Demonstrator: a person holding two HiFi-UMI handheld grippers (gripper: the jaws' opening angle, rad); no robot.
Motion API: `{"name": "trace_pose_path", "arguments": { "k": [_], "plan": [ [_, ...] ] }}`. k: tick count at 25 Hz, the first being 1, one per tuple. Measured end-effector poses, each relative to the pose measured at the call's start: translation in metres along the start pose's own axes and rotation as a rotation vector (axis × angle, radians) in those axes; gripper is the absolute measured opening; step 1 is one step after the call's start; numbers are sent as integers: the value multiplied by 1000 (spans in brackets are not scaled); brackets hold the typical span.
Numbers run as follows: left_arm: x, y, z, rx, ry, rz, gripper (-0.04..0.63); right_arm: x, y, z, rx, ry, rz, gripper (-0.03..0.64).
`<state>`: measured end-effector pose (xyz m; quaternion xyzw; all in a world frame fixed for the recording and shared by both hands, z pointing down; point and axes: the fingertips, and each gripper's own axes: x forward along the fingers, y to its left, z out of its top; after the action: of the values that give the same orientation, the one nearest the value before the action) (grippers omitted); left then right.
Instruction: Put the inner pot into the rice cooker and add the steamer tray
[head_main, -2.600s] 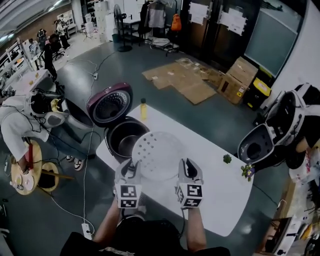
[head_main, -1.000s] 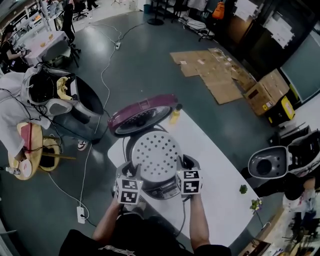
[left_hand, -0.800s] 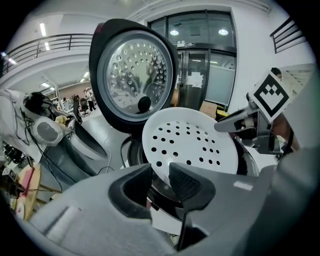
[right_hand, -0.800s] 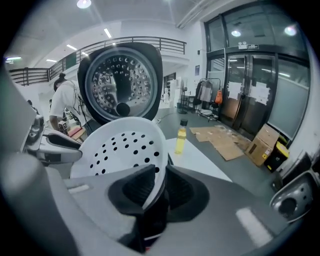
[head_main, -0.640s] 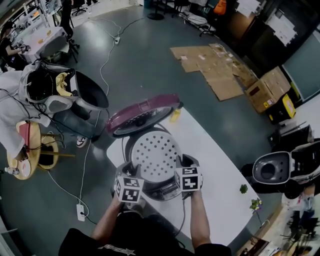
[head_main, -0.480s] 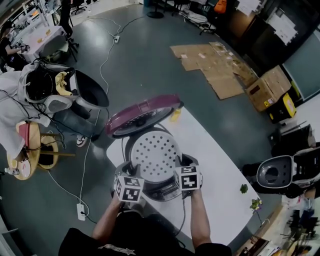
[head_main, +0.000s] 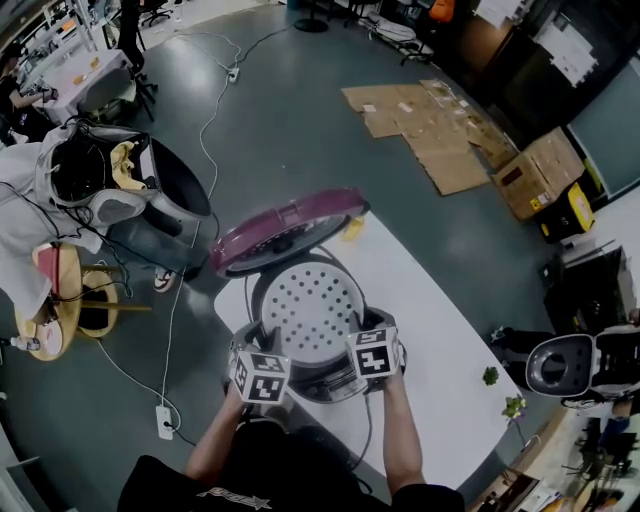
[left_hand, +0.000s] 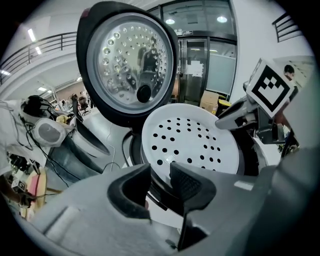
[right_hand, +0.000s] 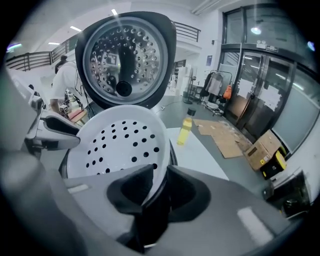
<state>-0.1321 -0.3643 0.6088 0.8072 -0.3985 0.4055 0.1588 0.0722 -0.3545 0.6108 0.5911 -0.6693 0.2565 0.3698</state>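
At rice cooker (head_main: 262, 300) near rim, both claws straddle the steamer tray (head_main: 308, 305) edge. L gripper (left_hand: 160, 172): jaws apart, nothing pinched. R gripper (right_hand: 160, 175): jaws have just been widening, thin white rim btwn pads, no longer squeezed. Tray was over the table (head_main: 430, 340) beside cooker secs ago; now it sits level in cooker mouth, so placing looks done. Inner pot is hidden under it. Room to back out twd me. Behind cooker the open lid (head_main: 285, 225) stands close, yellow bottle (right_hand: 185, 131) just past it.

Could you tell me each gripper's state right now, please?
Left gripper: open, jaws just opening, steamer tray rim between them.
Right gripper: likewise open, just opening around that rim.
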Motion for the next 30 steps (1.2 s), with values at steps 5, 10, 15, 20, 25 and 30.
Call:
{"name": "trace_pose_path", "arguments": {
  "k": [5,10,15,20,25,30],
  "plan": [
    [-1,0,4,-9,-26,-8,186,-7,2,1,53,-10,17,118],
    [-4,1,7,-13,-63,-1,226,-13,-2,4,59,-72,-5,183],
    [-16,5,13,-32,-108,4,232,-30,-6,14,77,-141,-30,183],
    [-34,-3,21,-11,-158,13,232,-58,-8,12,95,-201,-52,184],
    [-55,-18,32,12,-232,13,225,-94,-5,1,131,-267,-68,183],
    [-82,-44,44,38,-309,6,202,-140,-11,-13,160,-347,-103,183]
  ]
}}
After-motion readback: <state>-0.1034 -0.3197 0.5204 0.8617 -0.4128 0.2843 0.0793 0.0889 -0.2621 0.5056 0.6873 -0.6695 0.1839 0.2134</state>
